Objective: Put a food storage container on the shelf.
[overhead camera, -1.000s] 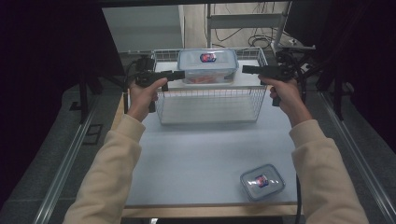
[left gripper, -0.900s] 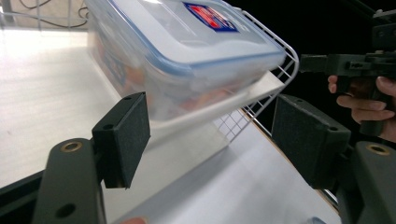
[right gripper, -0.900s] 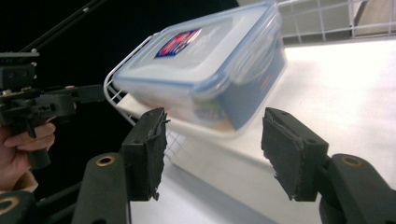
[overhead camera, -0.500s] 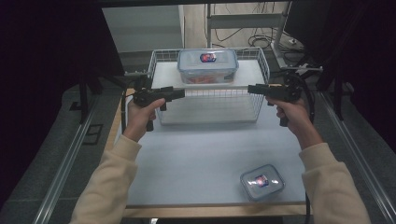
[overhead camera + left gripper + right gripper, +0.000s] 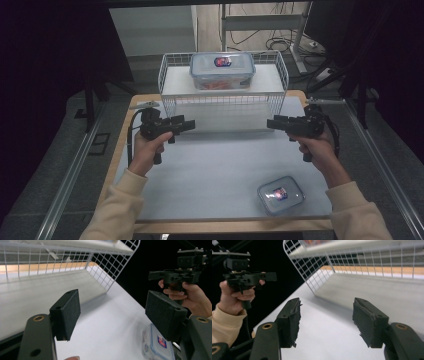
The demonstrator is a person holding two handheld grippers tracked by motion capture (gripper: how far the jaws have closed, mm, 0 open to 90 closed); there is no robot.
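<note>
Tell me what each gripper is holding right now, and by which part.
Nothing is held. The left gripper and the right gripper both stand open with empty jaws above the table, apart from the container on the wire rack and the small container.

Dim room, lit tabletop (image 5: 210, 175)
Overhead light brightens the white surface; surroundings fall black, near jaws slightly soft.

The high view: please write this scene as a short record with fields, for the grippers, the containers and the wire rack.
left gripper: open, nothing between the jaws, points toward the table's middle
right gripper: open, nothing between the jaws, faces the left one
large container: on top of the wire rack, lid on
small container: on the table, near the front edge, on the right gripper's side
contact: neither gripper touches a container
</note>
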